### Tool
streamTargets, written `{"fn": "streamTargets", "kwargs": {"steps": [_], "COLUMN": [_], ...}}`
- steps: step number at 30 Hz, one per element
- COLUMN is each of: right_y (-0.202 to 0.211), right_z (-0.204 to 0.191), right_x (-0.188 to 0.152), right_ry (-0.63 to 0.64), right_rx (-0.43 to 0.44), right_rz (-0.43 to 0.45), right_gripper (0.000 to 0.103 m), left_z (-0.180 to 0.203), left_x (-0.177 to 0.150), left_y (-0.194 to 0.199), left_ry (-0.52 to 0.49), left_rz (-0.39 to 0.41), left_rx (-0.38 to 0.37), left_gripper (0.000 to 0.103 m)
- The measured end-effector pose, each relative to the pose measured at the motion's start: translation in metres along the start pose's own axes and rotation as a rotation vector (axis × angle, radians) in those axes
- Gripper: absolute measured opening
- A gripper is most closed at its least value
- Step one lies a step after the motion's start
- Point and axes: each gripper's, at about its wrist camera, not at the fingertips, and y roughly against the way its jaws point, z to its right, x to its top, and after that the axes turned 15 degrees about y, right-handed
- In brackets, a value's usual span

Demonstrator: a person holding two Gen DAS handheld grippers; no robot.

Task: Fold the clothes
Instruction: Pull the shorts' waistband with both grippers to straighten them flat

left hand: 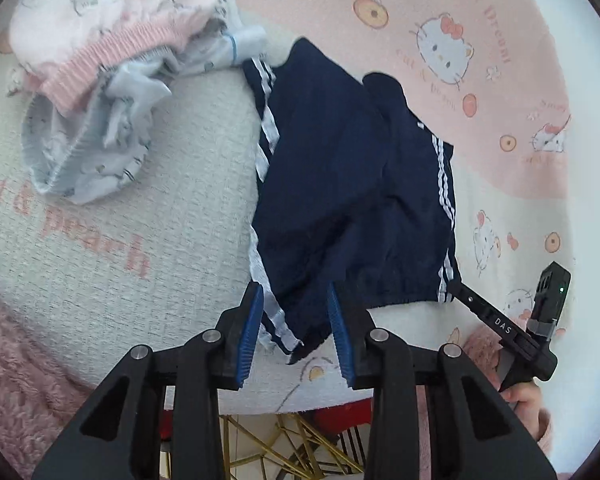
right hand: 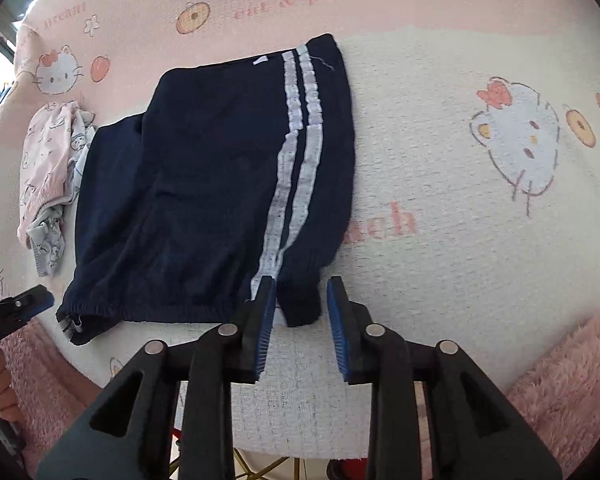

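Dark navy trousers (left hand: pixel 340 184) with double white side stripes lie folded on a cat-print blanket (left hand: pixel 160 208). My left gripper (left hand: pixel 294 286) stands open over the near striped corner. The cloth lies between the blue pads (left hand: pixel 249 336) and they do not press it. In the right wrist view the trousers (right hand: pixel 204 184) spread away from my right gripper (right hand: pixel 301 280). It is open astride the near dark corner beside the stripes, its pads (right hand: pixel 340 332) clear of the cloth. Each view shows the other gripper at its side: the right gripper (left hand: pixel 512 332) and the left gripper (right hand: pixel 24 300).
A crumpled pile of pink and pale grey printed clothes (left hand: pixel 100 52) (right hand: pixel 52 168) lies beyond the trousers' far left. Fuzzy pink fabric (left hand: pixel 16 360) (right hand: pixel 560 376) borders the near edge. A person's hand (left hand: pixel 526 398) holds the right gripper. A gold wire frame (left hand: pixel 284 444) shows below the blanket's edge.
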Motion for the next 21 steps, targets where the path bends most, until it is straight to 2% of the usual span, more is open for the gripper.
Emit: {"fn": "streamTargets", "kwargs": {"steps": [3, 4, 6, 7, 9, 11, 12, 14, 16, 17, 19, 21], "right_y": [-0.01, -0.011, -0.015, -0.016, -0.016, -0.005, 0.003, 0.016, 0.017, 0.016, 0.008, -0.005], "right_z": [-0.007, -0.009, -0.008, -0.006, 0.002, 0.007, 0.008, 0.013, 0.018, 0.018, 0.012, 0.003], "right_x": [0.003, 0.003, 0.002, 0.002, 0.002, 0.003, 0.004, 0.004, 0.003, 0.002, 0.003, 0.007], "right_ry": [0.021, 0.027, 0.051, 0.056, 0.039, 0.02, 0.014, -0.034, -0.095, -0.112, -0.1, -0.084], "right_rx": [0.044, 0.031, -0.057, -0.099, -0.16, -0.246, -0.275, -0.236, -0.084, -0.031, -0.011, -0.026], "right_rz": [0.01, 0.01, 0.002, -0.003, -0.005, 0.018, 0.045, 0.099, 0.12, 0.122, 0.091, 0.051], "right_gripper": [0.036, 0.036, 0.036, 0.036, 0.035, 0.035, 0.035, 0.037, 0.038, 0.039, 0.039, 0.04], "left_z": [0.013, 0.015, 0.018, 0.021, 0.032, 0.038, 0.036, 0.026, 0.013, 0.012, 0.011, 0.01], "left_x": [-0.007, -0.008, -0.014, -0.017, -0.022, -0.024, -0.022, -0.017, -0.015, -0.018, -0.023, -0.028], "left_y": [-0.018, -0.025, -0.038, -0.039, -0.027, -0.011, -0.009, -0.013, -0.023, -0.026, -0.032, -0.038], "left_ry": [-0.063, -0.081, -0.114, -0.133, -0.175, -0.182, -0.167, -0.111, -0.034, -0.031, -0.025, -0.021], "left_rz": [-0.017, -0.026, -0.049, -0.05, -0.019, 0.036, 0.049, 0.034, -0.032, -0.048, -0.079, -0.109], "left_rx": [0.068, 0.107, 0.178, 0.178, 0.123, 0.075, 0.083, 0.099, 0.087, 0.076, 0.056, 0.039], "left_gripper": [0.034, 0.034, 0.034, 0.034, 0.034, 0.034, 0.035, 0.035, 0.035, 0.035, 0.036, 0.037]}}
